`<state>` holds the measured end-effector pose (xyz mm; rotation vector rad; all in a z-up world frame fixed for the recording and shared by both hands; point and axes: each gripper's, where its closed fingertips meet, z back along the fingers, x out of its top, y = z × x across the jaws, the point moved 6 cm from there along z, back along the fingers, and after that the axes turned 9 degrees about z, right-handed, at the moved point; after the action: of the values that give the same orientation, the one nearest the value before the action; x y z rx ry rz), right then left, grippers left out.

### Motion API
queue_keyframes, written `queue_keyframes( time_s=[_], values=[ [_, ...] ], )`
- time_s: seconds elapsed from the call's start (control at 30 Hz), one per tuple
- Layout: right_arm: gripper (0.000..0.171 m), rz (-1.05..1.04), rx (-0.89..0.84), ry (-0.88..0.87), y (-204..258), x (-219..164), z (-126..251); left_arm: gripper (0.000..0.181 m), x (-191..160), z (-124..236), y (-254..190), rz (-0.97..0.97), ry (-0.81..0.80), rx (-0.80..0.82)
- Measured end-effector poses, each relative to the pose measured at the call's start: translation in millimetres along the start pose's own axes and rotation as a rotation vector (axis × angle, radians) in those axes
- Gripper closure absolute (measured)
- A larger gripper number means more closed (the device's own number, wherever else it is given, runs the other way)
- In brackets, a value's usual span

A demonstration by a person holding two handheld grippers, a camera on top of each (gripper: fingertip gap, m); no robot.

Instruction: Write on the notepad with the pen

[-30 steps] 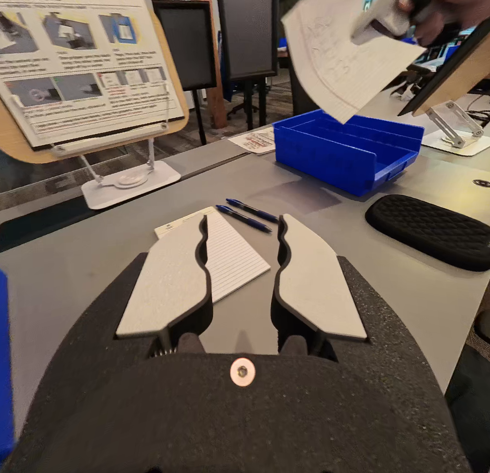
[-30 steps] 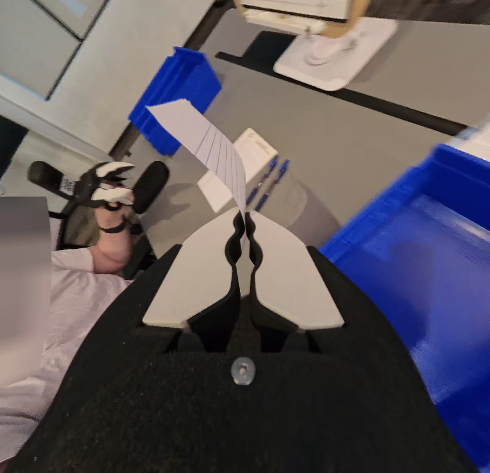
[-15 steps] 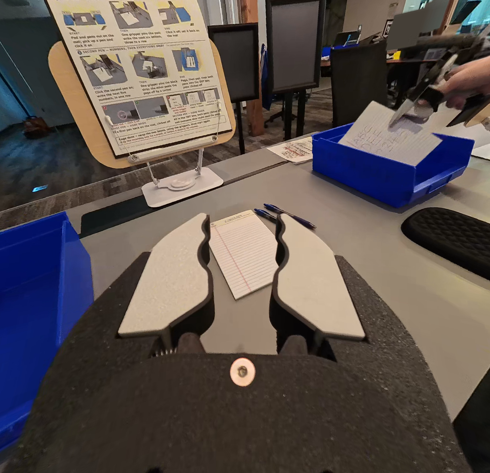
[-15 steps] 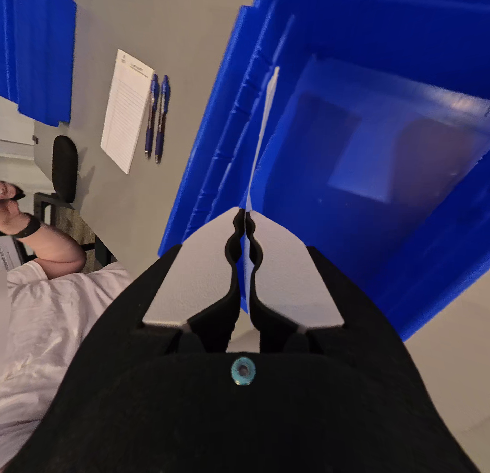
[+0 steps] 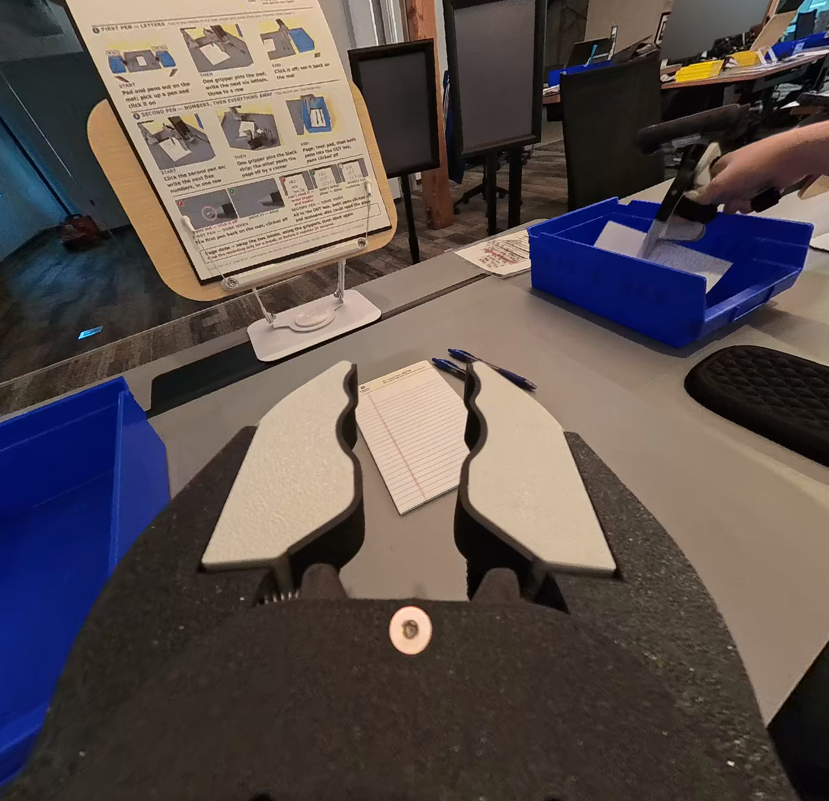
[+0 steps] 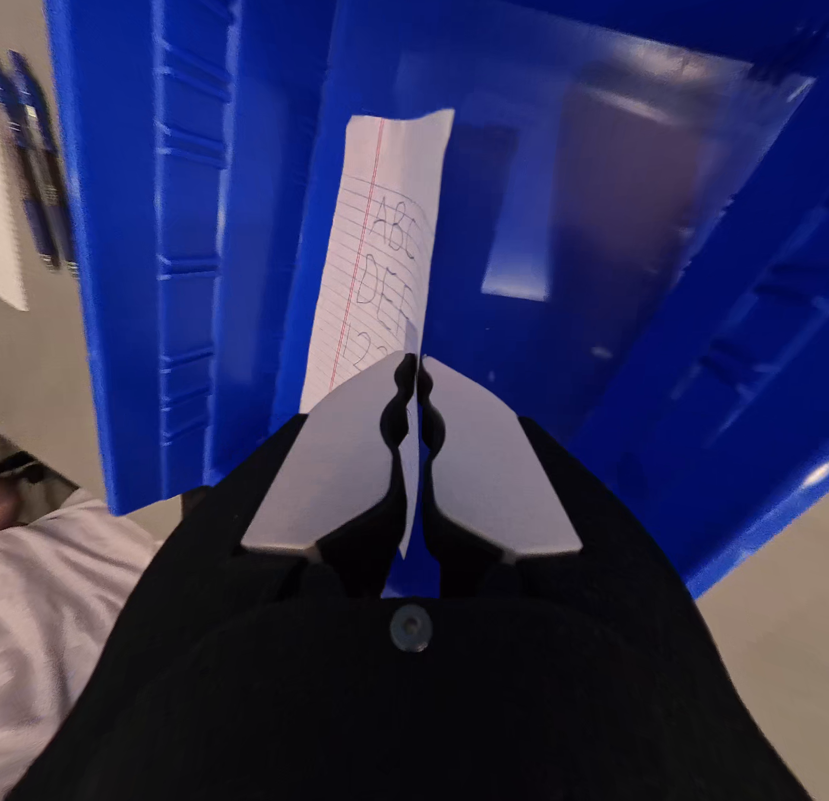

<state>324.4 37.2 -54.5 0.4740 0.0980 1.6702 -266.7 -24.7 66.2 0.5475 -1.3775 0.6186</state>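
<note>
A white lined notepad [image 5: 412, 434] lies flat on the grey table, seen between my left gripper's fingers. Two blue pens [image 5: 491, 369] lie side by side just beyond its far right corner; they show blurred in the right wrist view [image 6: 38, 174]. My left gripper [image 5: 410, 369] is open and empty, held above the table short of the notepad. My right gripper [image 6: 415, 357] is shut on a torn-off lined page with handwriting [image 6: 386, 250] and holds it down inside a blue bin [image 6: 605, 196]. That bin [image 5: 628, 295], the page [image 5: 668, 254] and the right gripper [image 5: 664, 236] show at the right in the left wrist view.
A second blue bin [image 5: 67, 488] stands at the left. A black padded mat [image 5: 767, 398] lies at the right. An instruction board on a white stand [image 5: 251, 151] stands behind the notepad. A printed sheet [image 5: 498, 252] lies left of the far bin. A person's white sleeve [image 6: 54, 600] shows at lower left. Spacing between my two grippers at the tips: around 55 cm.
My right gripper has carried the written page from above the table down into the blue bin. My left gripper has stayed open and swung to face the notepad more squarely.
</note>
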Motion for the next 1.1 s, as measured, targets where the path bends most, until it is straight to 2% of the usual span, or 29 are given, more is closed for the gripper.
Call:
queue_keyframes(
  time_s=[0.37, 0.57, 0.73, 0.97, 1.1],
  values=[
    [0.171, -0.013, -0.166, 0.044, -17, -4, -15, 0.137, 1, 3, -3, 0.001, -0.007, -0.002],
    [0.155, -0.004, -0.236, 0.037, -23, -4, -18, 0.136, 0, 5, -1, 0.009, -0.009, 0.004],
    [0.151, 0.047, -0.302, 0.036, -24, -3, -18, 0.135, 0, 5, -1, 0.007, -0.009, 0.003],
    [0.132, 0.146, -0.464, 0.031, -23, 3, -8, 0.135, 1, 6, -1, 0.009, -0.013, -0.003],
    [0.133, 0.191, -0.512, 0.017, -14, 7, 6, 0.135, 3, 9, 1, 0.004, -0.013, 0.005]
  ],
)
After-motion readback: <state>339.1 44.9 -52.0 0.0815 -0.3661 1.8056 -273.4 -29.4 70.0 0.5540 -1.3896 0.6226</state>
